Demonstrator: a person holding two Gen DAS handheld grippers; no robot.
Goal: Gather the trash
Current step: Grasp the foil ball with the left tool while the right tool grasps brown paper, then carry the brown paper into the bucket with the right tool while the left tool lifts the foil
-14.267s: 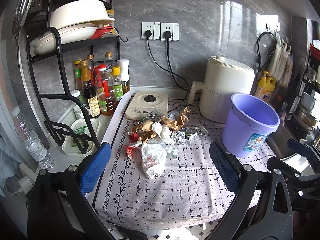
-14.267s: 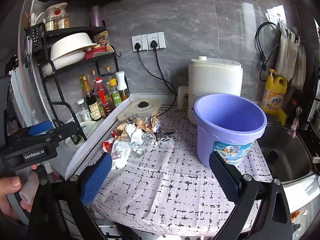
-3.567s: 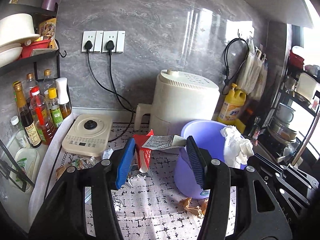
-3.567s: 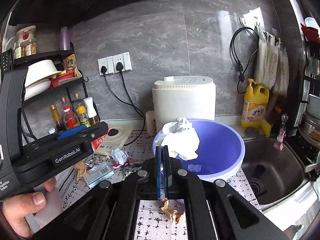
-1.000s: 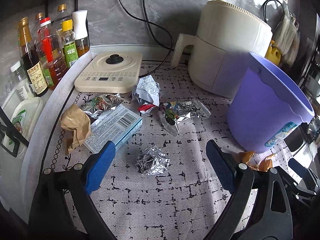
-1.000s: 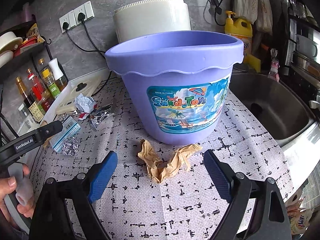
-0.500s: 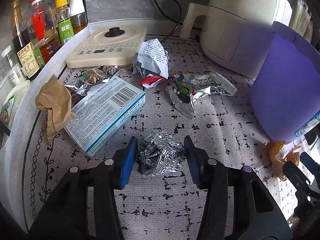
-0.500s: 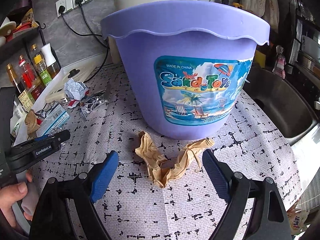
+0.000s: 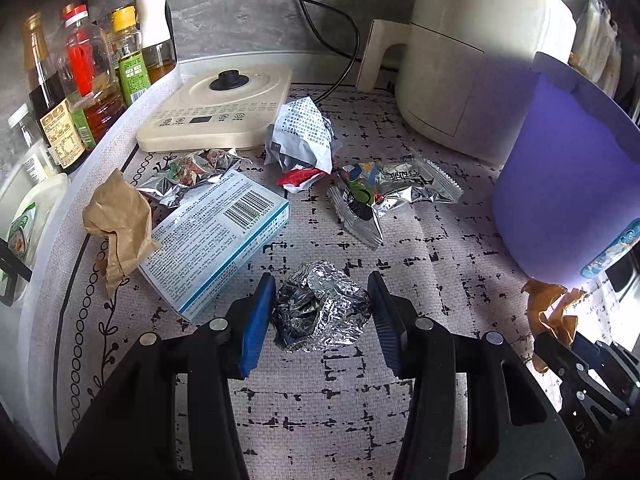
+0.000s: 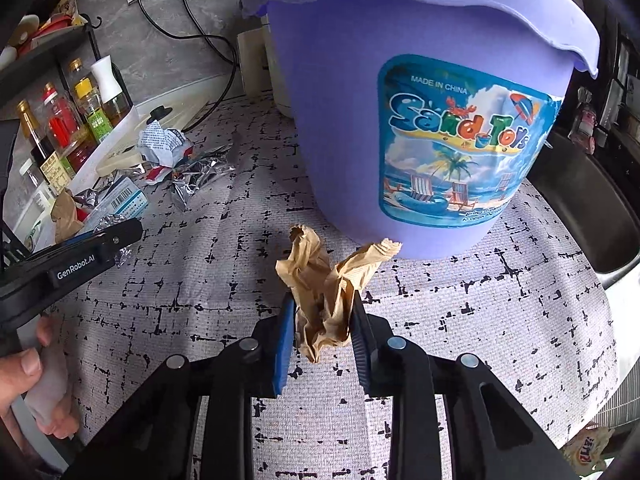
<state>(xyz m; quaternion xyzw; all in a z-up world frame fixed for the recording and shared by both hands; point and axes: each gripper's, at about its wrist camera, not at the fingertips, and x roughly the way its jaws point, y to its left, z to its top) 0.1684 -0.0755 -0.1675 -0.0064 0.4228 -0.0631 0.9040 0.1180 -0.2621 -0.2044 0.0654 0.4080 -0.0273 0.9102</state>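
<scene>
Right gripper (image 10: pixel 322 312), jaws just closing, pinches crumpled brown paper (image 10: pixel 324 284) near the purple bucket (image 10: pixel 420 120); left gripper (image 9: pixel 320 312) clamps a foil ball (image 9: pixel 320 310). Cardboard box (image 9: pixel 216 236), wrappers (image 9: pixel 394 190) and paper remain uncollected at far left

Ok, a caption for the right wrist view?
Right gripper shut on crumpled brown paper beside the purple bucket.

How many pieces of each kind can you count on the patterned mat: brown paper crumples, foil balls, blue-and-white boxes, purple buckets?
Brown paper crumple: 2
Foil ball: 1
Blue-and-white box: 1
Purple bucket: 1
Total: 5
</scene>
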